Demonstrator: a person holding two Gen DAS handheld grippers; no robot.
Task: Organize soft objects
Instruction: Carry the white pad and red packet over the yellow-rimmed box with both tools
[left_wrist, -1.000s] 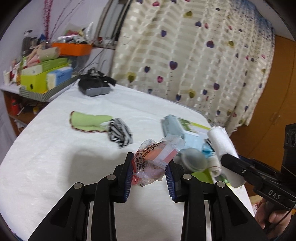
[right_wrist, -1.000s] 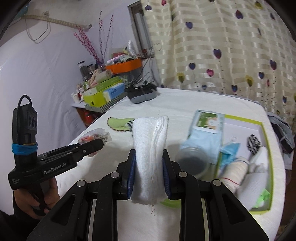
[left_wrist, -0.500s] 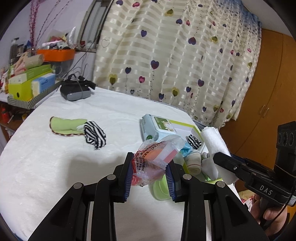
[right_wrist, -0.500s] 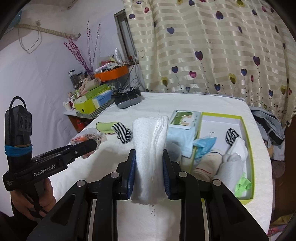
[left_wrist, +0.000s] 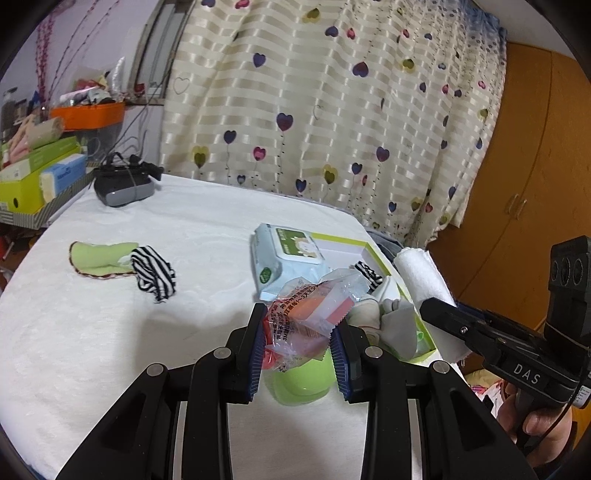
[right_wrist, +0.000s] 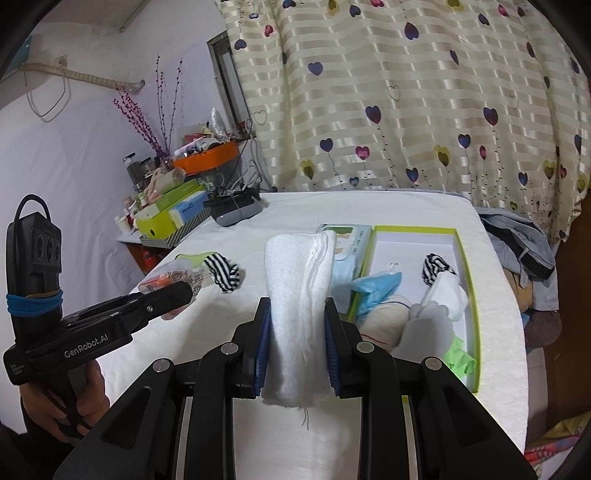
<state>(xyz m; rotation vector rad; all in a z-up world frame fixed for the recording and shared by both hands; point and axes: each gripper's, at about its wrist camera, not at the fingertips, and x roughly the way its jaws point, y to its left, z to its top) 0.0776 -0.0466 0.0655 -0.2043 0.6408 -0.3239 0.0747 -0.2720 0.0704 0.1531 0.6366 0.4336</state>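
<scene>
My left gripper (left_wrist: 298, 338) is shut on a clear plastic packet (left_wrist: 314, 314) with orange and pink contents, held above the white table near the green-rimmed box (left_wrist: 364, 249). My right gripper (right_wrist: 297, 341) is shut on a folded white towel (right_wrist: 299, 288), held upright beside that box (right_wrist: 461, 236). The box holds socks, a blue mask (right_wrist: 376, 290) and rolled cloths. A green cloth (left_wrist: 101, 256) and a striped sock (left_wrist: 153, 273) lie on the table at the left. The right gripper also shows in the left wrist view (left_wrist: 432, 314).
A wet-wipes pack (left_wrist: 286, 258) leans by the box. A green bowl (left_wrist: 301, 380) sits under my left gripper. A grey device (left_wrist: 123, 184) lies at the table's far edge. A cluttered shelf (left_wrist: 33, 173) stands left; a heart-print curtain (left_wrist: 332, 110) hangs behind.
Both grippers have pulled back and risen from the table with their loads still held. More of the box and the curtain shows in both views.
</scene>
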